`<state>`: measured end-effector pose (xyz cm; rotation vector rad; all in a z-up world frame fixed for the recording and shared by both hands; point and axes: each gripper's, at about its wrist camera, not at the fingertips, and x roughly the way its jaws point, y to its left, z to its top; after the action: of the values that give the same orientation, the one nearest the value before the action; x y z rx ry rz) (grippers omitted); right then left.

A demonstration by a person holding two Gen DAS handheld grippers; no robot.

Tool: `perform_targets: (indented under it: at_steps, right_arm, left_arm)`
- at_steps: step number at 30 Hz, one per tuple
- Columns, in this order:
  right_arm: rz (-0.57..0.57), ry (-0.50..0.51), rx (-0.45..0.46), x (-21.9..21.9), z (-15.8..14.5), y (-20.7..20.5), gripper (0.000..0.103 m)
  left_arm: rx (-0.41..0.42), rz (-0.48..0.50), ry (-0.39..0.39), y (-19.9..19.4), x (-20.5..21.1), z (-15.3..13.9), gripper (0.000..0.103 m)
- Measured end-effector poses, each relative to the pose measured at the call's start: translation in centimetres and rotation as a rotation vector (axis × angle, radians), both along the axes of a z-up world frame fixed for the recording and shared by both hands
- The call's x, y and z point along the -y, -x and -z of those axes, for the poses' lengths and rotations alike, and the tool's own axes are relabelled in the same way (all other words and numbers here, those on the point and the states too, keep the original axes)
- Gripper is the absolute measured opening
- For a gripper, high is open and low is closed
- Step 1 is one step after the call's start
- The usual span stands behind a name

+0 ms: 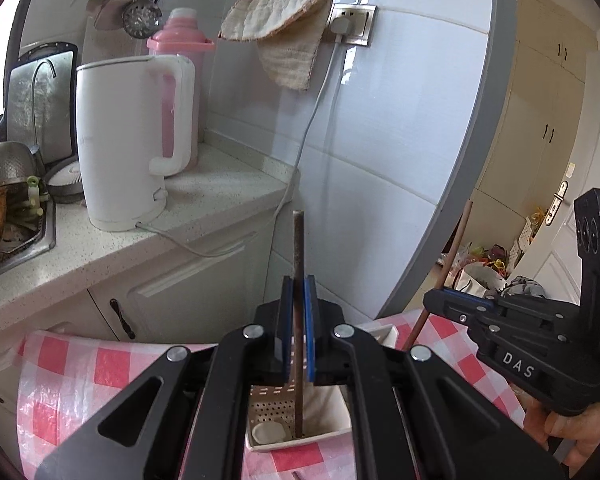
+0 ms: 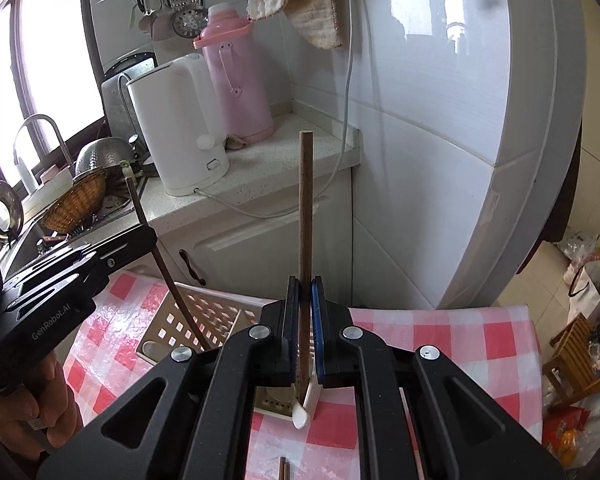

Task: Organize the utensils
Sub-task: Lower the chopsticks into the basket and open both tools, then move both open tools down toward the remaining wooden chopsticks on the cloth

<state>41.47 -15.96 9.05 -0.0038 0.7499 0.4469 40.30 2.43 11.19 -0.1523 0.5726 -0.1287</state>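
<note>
In the left wrist view my left gripper (image 1: 299, 282) is shut on a brown chopstick (image 1: 299, 240) held upright. Its lower end reaches down into a white perforated utensil basket (image 1: 328, 412) on the pink-checked tablecloth (image 1: 80, 380). To the right, my right gripper (image 1: 440, 296) holds a second chopstick (image 1: 456, 248). In the right wrist view my right gripper (image 2: 305, 282) is shut on that chopstick (image 2: 305, 200), also upright over the basket (image 2: 188, 316). My left gripper (image 2: 148, 240) shows at the left with its slanted chopstick (image 2: 160, 256). A white spoon (image 2: 300, 414) lies at the basket's near rim.
A white kettle (image 1: 132, 140) with its cable and a pink thermos (image 1: 180, 40) stand on the counter (image 1: 220, 192) behind the table. A sink (image 1: 20, 240) with a metal colander and wicker basket is at the left. More chopstick ends (image 2: 284, 470) lie on the cloth. A wooden stool (image 2: 572, 360) stands at the right.
</note>
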Motion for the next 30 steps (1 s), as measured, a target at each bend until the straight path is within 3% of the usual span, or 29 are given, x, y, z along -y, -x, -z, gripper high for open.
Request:
perform_targets:
  at_steps: [11, 13, 16, 18, 20, 22, 25, 30]
  right_arm:
    - [-0.02, 0.019, -0.027, -1.0, 2.3, -0.5, 0.009]
    - [-0.013, 0.023, -0.02, -0.9, 2.3, -0.6, 0.01]
    - [0.01, 0.02, -0.012, -0.5, 2.0, -0.8, 0.014]
    - [0.026, 0.018, 0.003, -0.1, 1.6, -0.7, 0.03]
    - [0.038, 0.013, 0.037, 0.4, 1.0, -0.3, 0.065]
    - [0.049, 0.013, 0.093, 1.0, 0.1, 0.7, 0.071]
    - [0.074, -0.01, 0.147, 2.3, -0.6, 2.6, 0.084]
    - [0.152, 0.006, 0.202, 4.7, 0.7, 7.7, 0.084]
  left_arm:
    - [-0.131, -0.042, -0.034, -1.8, -0.2, 1.7, 0.006]
    - [-0.135, -0.043, -0.047, -1.9, -0.2, 1.7, 0.01]
    - [-0.135, -0.048, -0.056, -1.8, -0.4, 1.6, 0.027]
    - [-0.125, -0.059, -0.056, -1.8, -0.8, 1.4, 0.04]
    - [-0.115, -0.063, -0.055, -1.4, -1.1, 1.2, 0.04]
    - [-0.097, -0.068, -0.056, -0.7, -1.3, 0.7, 0.041]
    - [-0.047, -0.086, -0.057, 1.4, -1.8, 0.0, 0.056]
    - [0.022, -0.162, -0.067, 6.9, -2.8, 0.3, 0.076]
